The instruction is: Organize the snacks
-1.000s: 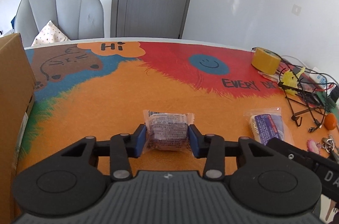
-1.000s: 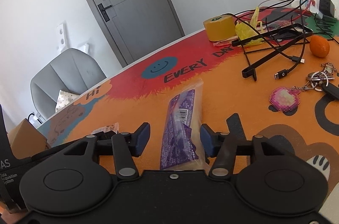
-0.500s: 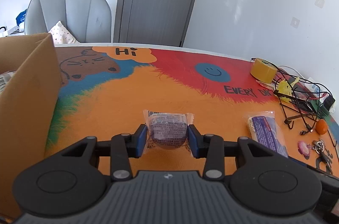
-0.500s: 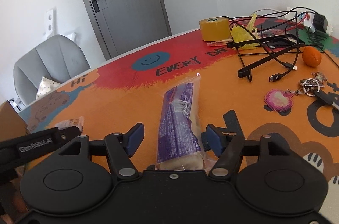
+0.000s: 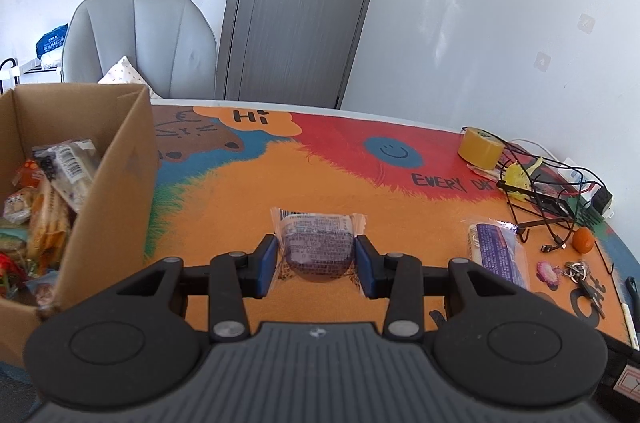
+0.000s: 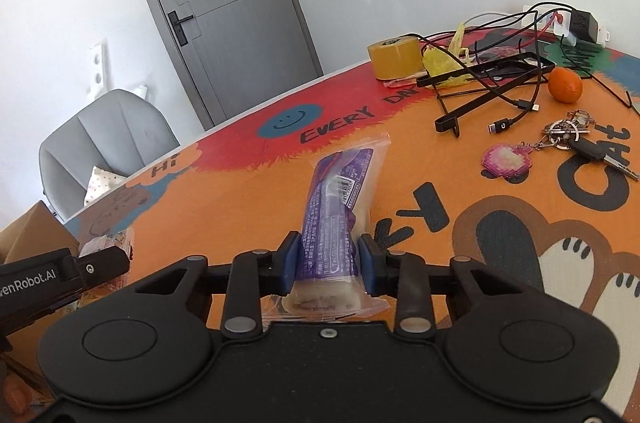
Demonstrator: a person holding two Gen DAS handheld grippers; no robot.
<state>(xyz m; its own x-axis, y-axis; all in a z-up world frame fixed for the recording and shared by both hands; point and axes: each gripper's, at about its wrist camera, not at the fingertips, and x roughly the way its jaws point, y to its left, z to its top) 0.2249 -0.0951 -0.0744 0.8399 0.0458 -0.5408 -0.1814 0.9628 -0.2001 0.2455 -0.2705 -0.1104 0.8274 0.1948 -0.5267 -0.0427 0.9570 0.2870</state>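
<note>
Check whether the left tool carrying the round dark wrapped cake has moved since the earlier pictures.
Yes. The left tool, shut on the round dark wrapped cake, has moved left toward the open cardboard box, whose inside now shows.

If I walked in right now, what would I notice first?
Probably the bright cartoon table mat, orange and red with a smiley face. Then the two grippers: the left gripper holds a round dark snack pack beside a cardboard box full of snacks, and the right gripper is closing on a long purple snack pack.
</note>
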